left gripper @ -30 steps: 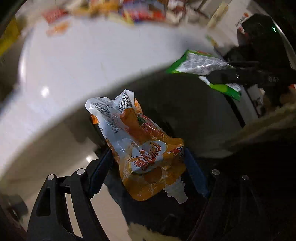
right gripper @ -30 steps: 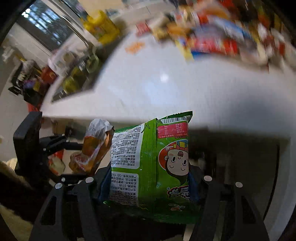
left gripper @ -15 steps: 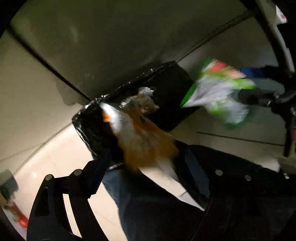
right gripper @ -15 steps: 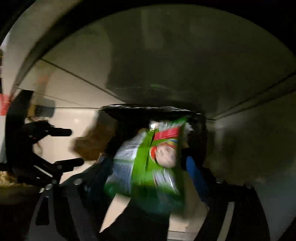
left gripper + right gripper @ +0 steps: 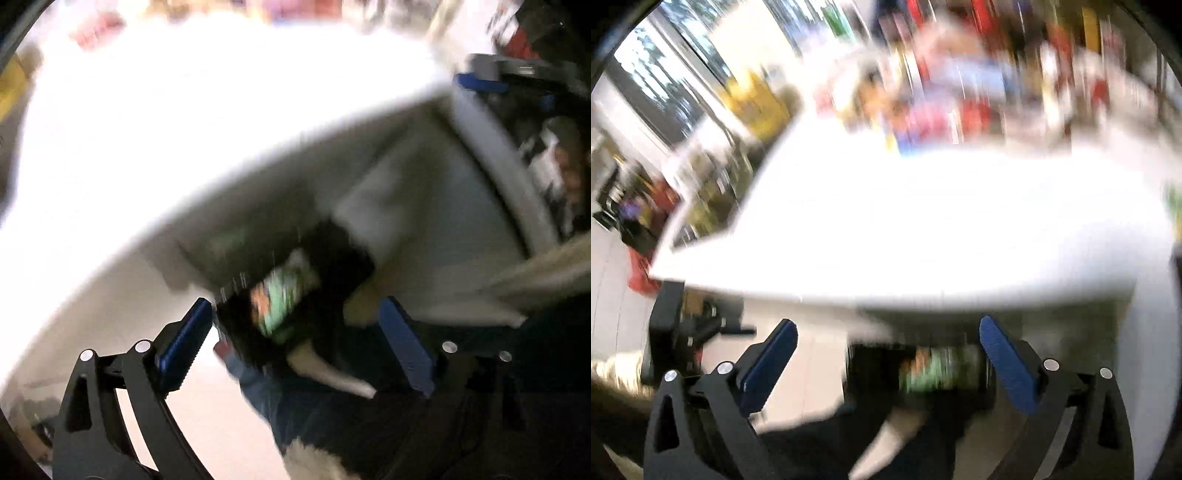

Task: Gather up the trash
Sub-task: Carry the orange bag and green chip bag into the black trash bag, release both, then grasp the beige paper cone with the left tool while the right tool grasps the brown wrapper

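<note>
Green-and-orange wrappers [image 5: 286, 295] are sitting inside the black bin [image 5: 332, 258] on the floor under the tabletop [image 5: 184, 129]; in the right wrist view the same wrappers [image 5: 938, 373] are showing in the bin [image 5: 871, 365] between the blue pads. Heavy motion blur, so I can't tell how many pieces are in there.

More packaging [image 5: 960, 92] is lying along the far edge of the tabletop [image 5: 923, 221] (a blurred strip of red, blue and yellow, individual items unreadable).

Handling judgement: these are looking like thin foil or plastic snack packs, so light, floppy, slick and crushable without harm. Best hold is probably a flat pinch across a crimped seam or a corner, not the puffy middle, which would be sliding out.

Left gripper [image 5: 299, 343]: jaws standing wide apart, nothing between them. Right gripper [image 5: 890, 358]: same, spread wide and carrying nothing. The right unit is also showing at the upper right of the left wrist view, well apart from the left.

Both cameras are pointing across the tabletop edge, with the bin low in frame.
</note>
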Available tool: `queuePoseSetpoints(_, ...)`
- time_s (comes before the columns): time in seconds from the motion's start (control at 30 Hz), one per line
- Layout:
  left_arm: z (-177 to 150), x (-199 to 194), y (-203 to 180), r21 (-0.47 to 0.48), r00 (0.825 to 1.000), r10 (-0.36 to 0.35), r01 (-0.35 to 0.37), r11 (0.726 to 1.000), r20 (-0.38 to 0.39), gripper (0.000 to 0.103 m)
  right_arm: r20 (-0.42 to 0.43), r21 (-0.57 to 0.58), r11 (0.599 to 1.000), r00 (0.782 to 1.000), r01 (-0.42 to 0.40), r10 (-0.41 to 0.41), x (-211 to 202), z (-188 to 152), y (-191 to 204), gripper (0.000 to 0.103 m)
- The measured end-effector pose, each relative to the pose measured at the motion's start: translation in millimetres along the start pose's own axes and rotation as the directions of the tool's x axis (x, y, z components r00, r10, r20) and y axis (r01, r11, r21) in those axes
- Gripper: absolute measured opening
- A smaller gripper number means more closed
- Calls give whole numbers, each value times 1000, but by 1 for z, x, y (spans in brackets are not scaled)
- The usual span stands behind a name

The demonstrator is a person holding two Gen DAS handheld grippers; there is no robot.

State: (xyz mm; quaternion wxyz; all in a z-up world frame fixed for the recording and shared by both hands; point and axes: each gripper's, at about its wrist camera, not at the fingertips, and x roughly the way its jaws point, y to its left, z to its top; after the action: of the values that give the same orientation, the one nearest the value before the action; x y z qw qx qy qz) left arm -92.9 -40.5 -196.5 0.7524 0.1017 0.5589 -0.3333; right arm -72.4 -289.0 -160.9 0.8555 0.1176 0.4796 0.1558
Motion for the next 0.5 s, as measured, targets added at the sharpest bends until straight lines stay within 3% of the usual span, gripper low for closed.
queuePoseSetpoints(0.1,38,-43,6,-47,983,53,-45,998,178,91,159,-16,998,986,55,-51,-11,52,-2,98)
queuePoseSetpoints(0.2,77,-73,20,-149,931,157,-113,982,330,91,255,7,993,960,118,-116,-2,97,-11,98)
queuePoseSetpoints(0.3,103,-86,34,-227,893,230,-150,962,387,91,317,85,972,919,219,-235,-6,142,-38,98)
queuePoseSetpoints(0.43,117,-87,42,-258,882,255,-159,953,396,91,313,141,937,883,320,-349,14,194,-84,98)
queuePoseSetpoints(0.5,117,-89,46,-258,878,276,-183,949,391,91,272,158,920,880,359,-390,26,210,-108,98)
